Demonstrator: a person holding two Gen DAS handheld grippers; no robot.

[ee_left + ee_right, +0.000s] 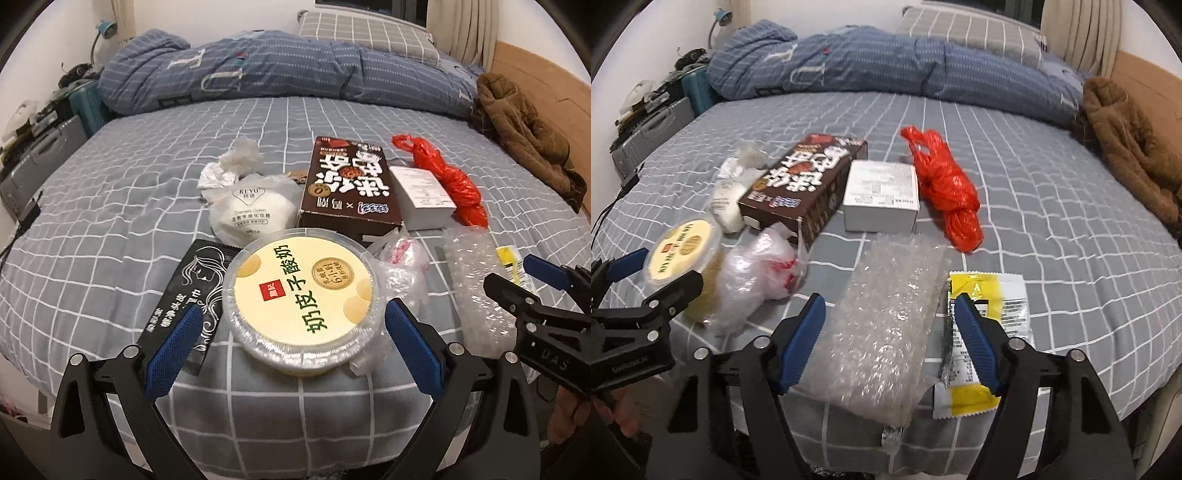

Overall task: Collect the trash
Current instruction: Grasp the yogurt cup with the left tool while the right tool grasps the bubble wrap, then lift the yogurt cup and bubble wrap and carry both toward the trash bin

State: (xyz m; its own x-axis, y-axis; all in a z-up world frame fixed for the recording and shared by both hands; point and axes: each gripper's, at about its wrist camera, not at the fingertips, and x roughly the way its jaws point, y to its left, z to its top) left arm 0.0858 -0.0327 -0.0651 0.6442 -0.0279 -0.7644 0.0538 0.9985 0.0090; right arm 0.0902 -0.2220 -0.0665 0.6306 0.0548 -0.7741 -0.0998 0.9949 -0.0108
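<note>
Trash lies on the bed near its front edge. My left gripper [293,343] is open, its blue pads on either side of a round yoghurt tub [301,299] with a cream lid, not touching it. A black sachet [188,299] lies left of the tub. My right gripper [890,339] is open around a sheet of bubble wrap [886,332]. A yellow and white wrapper [979,332] lies under its right finger. Behind lie a brown box [809,181], a white box [881,195], a red bag [949,192], a clear bag [757,273] and a cotton pad pack [251,210].
A rolled blue duvet [277,70] and a grey pillow [365,33] lie at the back of the checked bed sheet [110,206]. A brown coat [524,133] lies at the right edge. Grey suitcases [40,158] stand left of the bed.
</note>
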